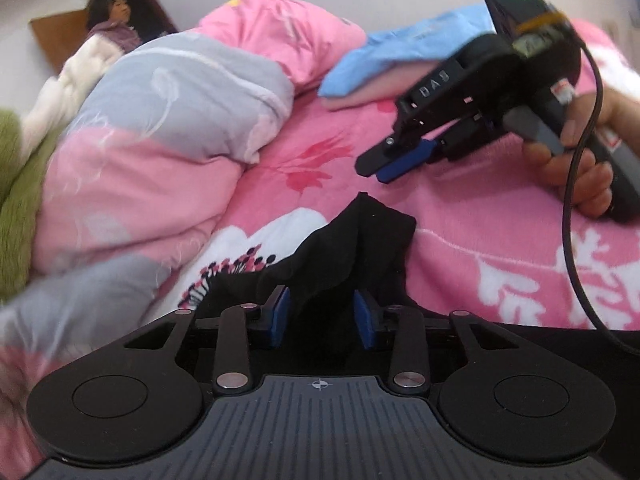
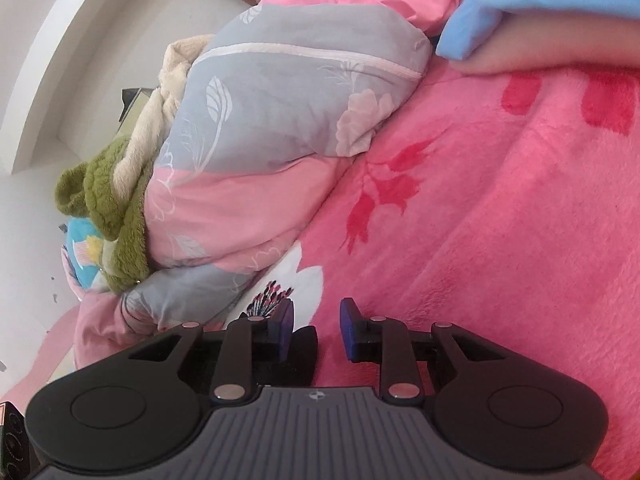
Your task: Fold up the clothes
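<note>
A crumpled black garment [image 1: 360, 240] lies on the pink floral blanket [image 1: 480, 216], bunched into a peak. My left gripper [image 1: 322, 314] is low over its near part. Its blue pads stand apart with a fold of the black cloth between them, and I read it as open. My right gripper [image 1: 374, 166] hovers above the blanket, just past the garment and to its right, held by a hand [image 1: 580, 176]. In the right wrist view the right gripper [image 2: 316, 326] is open, with only blanket between its fingers.
A rolled grey and pink quilt [image 1: 168, 128] bounds the left side, with a green fuzzy cloth [image 2: 112, 208] and a cream one beside it. A folded blue and pink cloth [image 1: 384, 64] lies at the back. A person [image 1: 112, 16] sits far back left. A cable [image 1: 572, 208] hangs from the right gripper.
</note>
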